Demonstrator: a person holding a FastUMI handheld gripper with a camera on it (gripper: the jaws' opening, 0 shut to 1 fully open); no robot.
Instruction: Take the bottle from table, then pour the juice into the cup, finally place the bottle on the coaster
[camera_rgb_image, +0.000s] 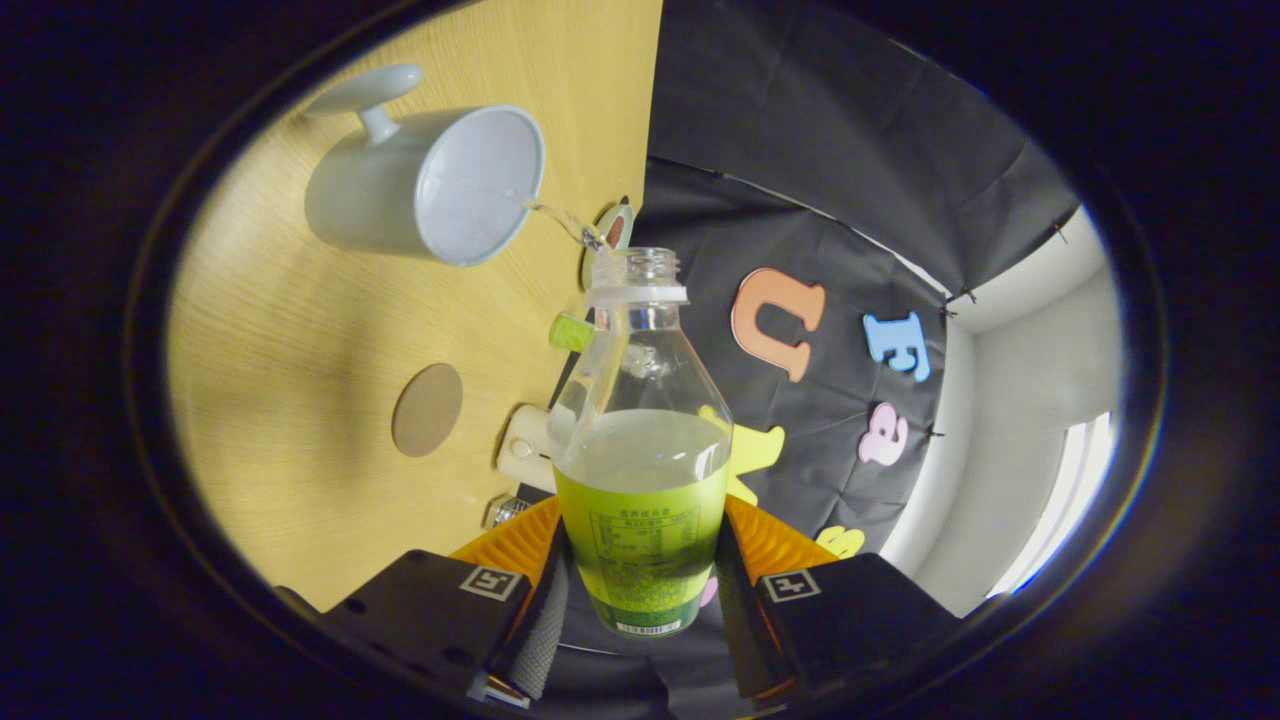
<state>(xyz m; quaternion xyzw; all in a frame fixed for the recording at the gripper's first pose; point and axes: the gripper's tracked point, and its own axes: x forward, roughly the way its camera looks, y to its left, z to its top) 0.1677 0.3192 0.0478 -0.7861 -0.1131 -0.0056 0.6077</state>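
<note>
Two blocky housings are seen on the gripper (645, 590), each marked with a square coded tag (black on white), backed by ribbed orange wedges.

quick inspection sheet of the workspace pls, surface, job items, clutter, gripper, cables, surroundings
surface: light wooden table.
job's things: uncapped bottle tilted, thin stream running from its mouth into the white cup; round brown coaster bare, nearer the fingers than the cup.
clutter: small green piece, cream object and oval disc at the table edge.
grippers: gripper shut on bottle, both fingers on its labelled base.
cables: nothing seen.
surroundings: black cloth wall, white wall beyond.
</note>
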